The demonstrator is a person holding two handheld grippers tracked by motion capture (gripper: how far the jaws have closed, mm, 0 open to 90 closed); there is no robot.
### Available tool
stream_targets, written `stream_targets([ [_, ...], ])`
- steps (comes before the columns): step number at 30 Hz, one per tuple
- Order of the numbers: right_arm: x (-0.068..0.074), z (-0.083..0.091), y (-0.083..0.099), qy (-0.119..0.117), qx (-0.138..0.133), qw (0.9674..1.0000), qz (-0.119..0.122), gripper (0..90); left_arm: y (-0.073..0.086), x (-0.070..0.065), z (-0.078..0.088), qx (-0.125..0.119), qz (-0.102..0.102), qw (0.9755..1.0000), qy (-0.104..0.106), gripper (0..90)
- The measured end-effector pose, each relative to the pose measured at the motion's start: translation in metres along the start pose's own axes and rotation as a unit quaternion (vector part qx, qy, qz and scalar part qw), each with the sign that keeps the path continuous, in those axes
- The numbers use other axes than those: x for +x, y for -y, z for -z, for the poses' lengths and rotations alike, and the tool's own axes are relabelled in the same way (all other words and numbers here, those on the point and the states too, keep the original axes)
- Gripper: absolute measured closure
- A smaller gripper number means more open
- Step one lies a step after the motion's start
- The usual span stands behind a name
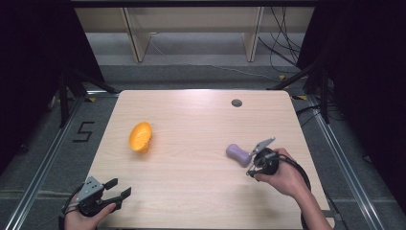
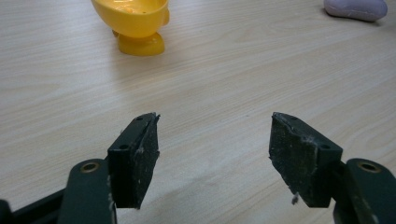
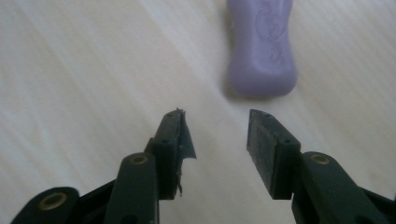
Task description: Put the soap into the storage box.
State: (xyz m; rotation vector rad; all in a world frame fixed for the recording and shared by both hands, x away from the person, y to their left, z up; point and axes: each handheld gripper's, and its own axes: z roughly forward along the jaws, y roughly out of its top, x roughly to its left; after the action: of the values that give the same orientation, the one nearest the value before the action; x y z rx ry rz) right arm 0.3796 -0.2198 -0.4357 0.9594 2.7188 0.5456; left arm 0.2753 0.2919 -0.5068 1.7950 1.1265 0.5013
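A purple soap-shaped bar lies on the wooden table at the right of centre. My right gripper hovers just behind it, jaws open with nothing between them; in the right gripper view the bar lies a little beyond the fingertips. A yellow cup-like bowl lies tipped on its side at the left of centre. My left gripper rests near the table's front left corner, open and empty. In the left gripper view the yellow bowl stands far ahead and the purple bar shows at the top right.
A small dark round grommet sits in the table top near the back edge. Shelving legs and cables stand on the floor behind the table. Metal rails run along both sides of the table.
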Motion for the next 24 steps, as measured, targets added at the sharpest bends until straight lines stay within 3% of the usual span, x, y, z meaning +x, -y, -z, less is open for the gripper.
stream_targets([
  [6,-0.026,-0.012,-0.039,-0.001,0.052,0.9983,0.027,48.0,0.0,0.001,0.001,0.005,0.0,1.0,-0.005,31.9],
  [9,-0.034,-0.022,-0.055,-0.006,0.088,0.9952,0.043,43.3,0.0,0.001,0.001,0.003,0.0,1.0,-0.002,32.0],
  [11,-0.039,-0.031,-0.062,-0.012,0.107,0.9934,0.037,41.2,0.0,0.001,0.001,0.001,0.001,1.0,-0.002,31.9],
  [13,-0.043,-0.041,-0.069,-0.02,0.115,0.992,0.046,40.8,0.001,0.001,0.002,0.002,0.005,1.0,-0.003,31.9],
  [14,-0.043,-0.043,-0.07,-0.02,0.12,0.992,0.034,40.4,0.001,0.0,0.002,0.004,0.008,0.9999,-0.007,32.0],
  [16,-0.046,-0.051,-0.074,-0.026,0.121,0.9917,0.037,40.4,0.001,0.0,0.002,0.001,0.01,0.9999,-0.007,32.0],
  [17,-0.045,-0.055,-0.075,-0.029,0.126,0.9913,0.026,40.2,0.001,0.001,0.002,0.004,0.008,0.9999,-0.007,32.0],
  [24,-0.045,-0.072,-0.08,-0.039,0.144,0.9884,0.028,39.0,0.002,0.001,0.001,0.003,0.009,0.9999,-0.006,32.0],
])
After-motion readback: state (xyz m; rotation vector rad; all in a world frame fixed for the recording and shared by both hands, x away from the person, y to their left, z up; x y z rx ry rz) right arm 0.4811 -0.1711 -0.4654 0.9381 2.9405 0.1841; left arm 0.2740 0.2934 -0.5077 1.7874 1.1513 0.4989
